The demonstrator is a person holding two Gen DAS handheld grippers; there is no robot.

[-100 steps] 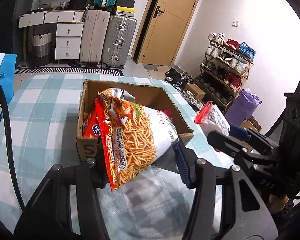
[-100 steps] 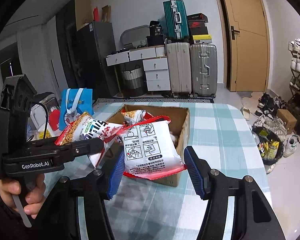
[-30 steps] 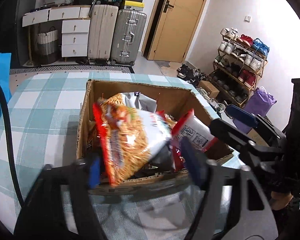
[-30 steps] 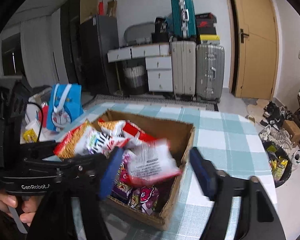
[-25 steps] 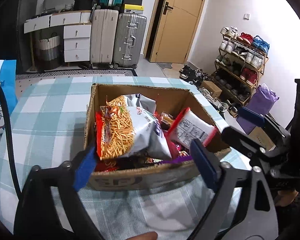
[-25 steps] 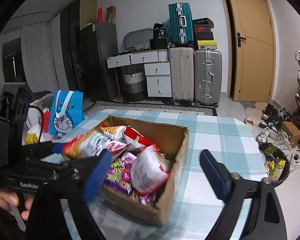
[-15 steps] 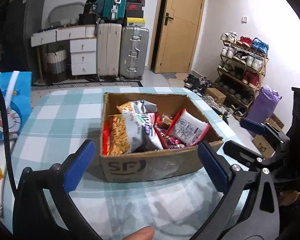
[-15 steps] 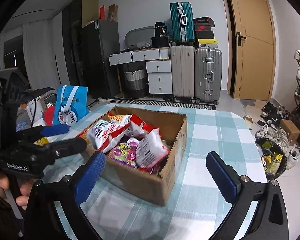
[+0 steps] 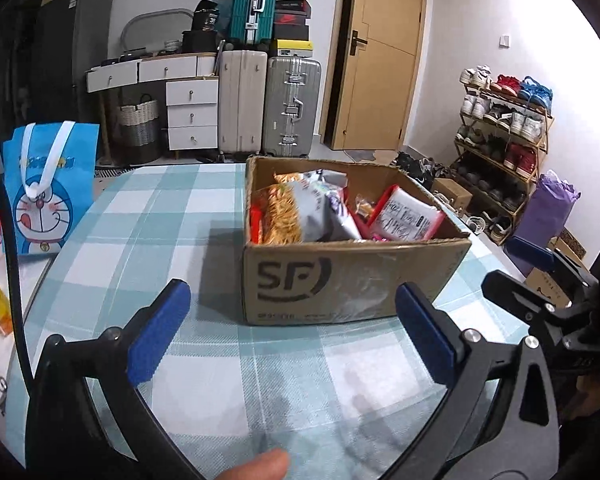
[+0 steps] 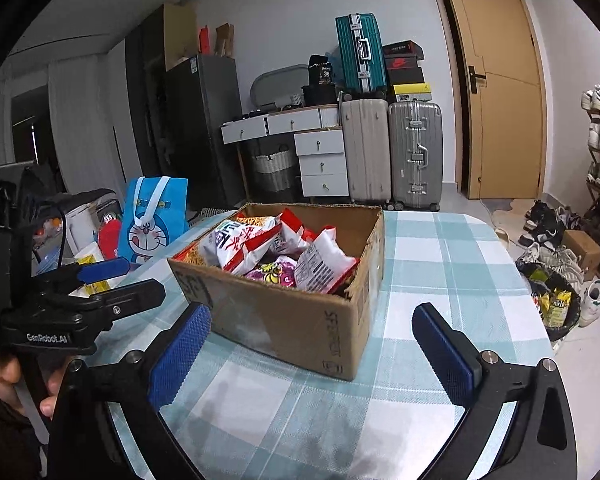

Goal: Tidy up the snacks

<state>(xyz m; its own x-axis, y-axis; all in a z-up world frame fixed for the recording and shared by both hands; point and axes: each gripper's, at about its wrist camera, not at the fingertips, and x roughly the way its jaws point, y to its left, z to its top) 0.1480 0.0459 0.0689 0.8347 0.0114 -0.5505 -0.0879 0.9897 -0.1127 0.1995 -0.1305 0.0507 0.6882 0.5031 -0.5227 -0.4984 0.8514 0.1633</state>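
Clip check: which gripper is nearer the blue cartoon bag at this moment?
Left. The left gripper is open on the bag's side of the cardboard box, with the blue cartoon bag just beyond it. The right gripper, also open, faces the box's other front corner, farther off.

Black-framed left gripper (image 9: 292, 318) and right gripper (image 10: 312, 344), blue textured pads (image 10: 178, 362), silver screws, white "GenRobot.AI" lettering.

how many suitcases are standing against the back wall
3. A beige suitcase and a silver suitcase stand side by side on the floor by the white drawers; a teal suitcase sits on top. Others may be hidden behind.
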